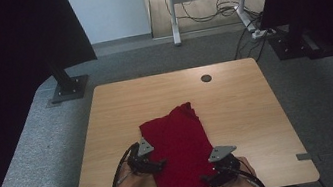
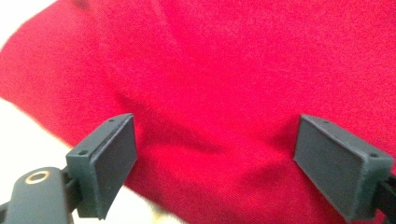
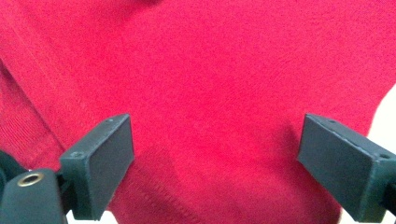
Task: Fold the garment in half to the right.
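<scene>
A red garment (image 1: 181, 149) lies folded on the wooden table (image 1: 237, 102), its near end hanging over the front edge. My left gripper (image 1: 158, 164) sits at the cloth's left edge, jaws wide apart over the red fabric (image 2: 219, 93), pads not pressing it. My right gripper (image 1: 212, 179) is at the cloth's near right edge, also open, with the red fabric (image 3: 210, 84) and its hem spread between and beyond the jaws. A hand holds each gripper from the bottom of the high view.
A small dark round grommet (image 1: 206, 78) sits near the table's far edge. Black monitor stands (image 1: 68, 86) flank the table on grey carpet. A second desk with trailing cables (image 1: 207, 11) stands further back.
</scene>
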A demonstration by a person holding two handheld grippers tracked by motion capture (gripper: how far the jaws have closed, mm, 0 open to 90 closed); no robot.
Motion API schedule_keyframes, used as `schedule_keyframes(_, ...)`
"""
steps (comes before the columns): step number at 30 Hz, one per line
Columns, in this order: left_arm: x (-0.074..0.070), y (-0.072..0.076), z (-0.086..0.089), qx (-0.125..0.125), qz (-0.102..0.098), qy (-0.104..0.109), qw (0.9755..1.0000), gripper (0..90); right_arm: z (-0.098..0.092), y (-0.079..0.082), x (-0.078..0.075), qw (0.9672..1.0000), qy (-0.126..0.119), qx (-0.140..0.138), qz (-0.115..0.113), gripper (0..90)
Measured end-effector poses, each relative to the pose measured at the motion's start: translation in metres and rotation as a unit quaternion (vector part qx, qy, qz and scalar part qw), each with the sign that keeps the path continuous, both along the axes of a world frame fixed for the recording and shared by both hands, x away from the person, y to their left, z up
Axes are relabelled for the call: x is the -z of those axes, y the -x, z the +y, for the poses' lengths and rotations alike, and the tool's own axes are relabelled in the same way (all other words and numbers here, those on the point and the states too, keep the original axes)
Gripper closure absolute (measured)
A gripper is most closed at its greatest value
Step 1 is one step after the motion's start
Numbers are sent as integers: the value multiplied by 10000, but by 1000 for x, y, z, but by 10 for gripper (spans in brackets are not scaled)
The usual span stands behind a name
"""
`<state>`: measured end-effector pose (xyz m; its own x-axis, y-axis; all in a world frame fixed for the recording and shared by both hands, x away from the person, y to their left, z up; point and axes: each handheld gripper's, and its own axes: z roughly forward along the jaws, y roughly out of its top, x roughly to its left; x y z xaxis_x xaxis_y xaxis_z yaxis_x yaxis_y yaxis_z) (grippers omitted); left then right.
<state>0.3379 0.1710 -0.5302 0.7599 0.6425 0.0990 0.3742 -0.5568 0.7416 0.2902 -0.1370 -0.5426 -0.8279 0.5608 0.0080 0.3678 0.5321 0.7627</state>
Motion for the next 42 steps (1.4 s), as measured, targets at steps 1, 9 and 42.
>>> schedule_keyframes(1, 0, 0, 0, 0, 0, 0, 10000, 128, 0, 0, 0, 10000, 0, 0, 0, 99)
schedule_keyframes(9, 11, 51, -7, 295, 282, 214, 9989, 135, -8, -3, 9, 9999, 35, -42, 112, 97)
schedule_keyframes(42, 5, 61, -22, 606, 371, 218, 9972, 134, -32, 15, 7, 9976, 52, 672, 173, 112)
